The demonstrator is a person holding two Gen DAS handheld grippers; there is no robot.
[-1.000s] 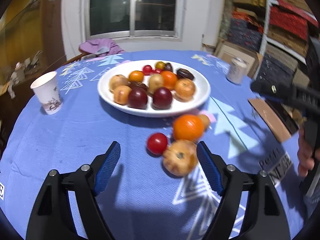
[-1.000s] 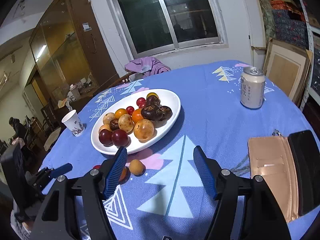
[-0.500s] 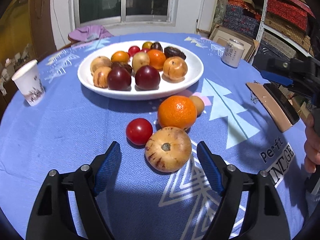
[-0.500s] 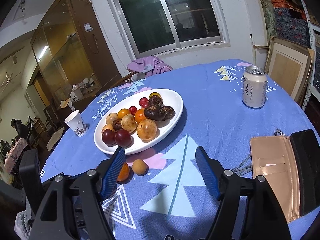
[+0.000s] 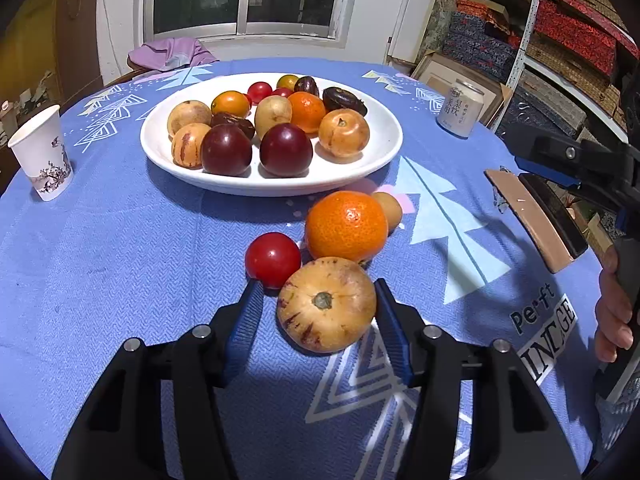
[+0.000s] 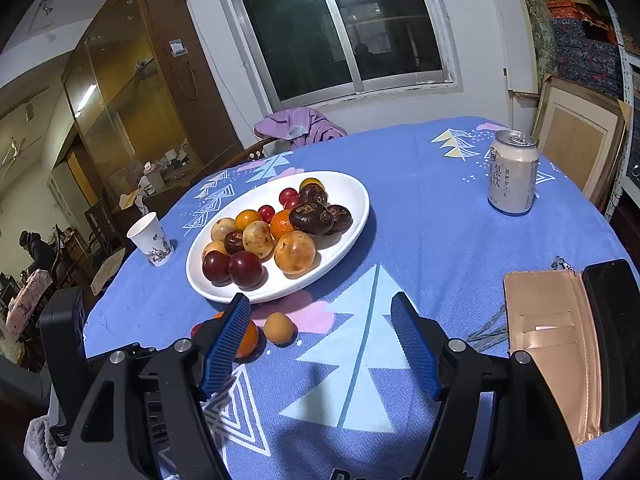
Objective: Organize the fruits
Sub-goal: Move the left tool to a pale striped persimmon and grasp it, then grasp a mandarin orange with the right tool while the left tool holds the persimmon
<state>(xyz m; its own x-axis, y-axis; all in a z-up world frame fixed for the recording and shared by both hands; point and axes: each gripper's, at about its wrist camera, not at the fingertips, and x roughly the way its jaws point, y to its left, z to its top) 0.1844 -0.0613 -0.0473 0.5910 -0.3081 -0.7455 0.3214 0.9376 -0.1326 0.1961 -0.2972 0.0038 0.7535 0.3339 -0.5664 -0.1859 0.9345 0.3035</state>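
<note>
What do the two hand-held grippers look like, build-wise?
Both match: the left hand-held gripper and the right hand-held gripper have matte black plastic arms with silver screw heads and ribbed blue finger pads. No cables or markings show. A bare hand, no sleeve visible, grips the right one.

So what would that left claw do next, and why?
Probably squeeze shut on the speckled fruit. The left claw already straddles it on the cloth, one finger touching or nearly touching its right side, the other a small gap off, so it isn't gripped yet. The plate just beyond holds the other fruit, so that looks like its destination. The right claw hangs open, holding nothing.
</note>
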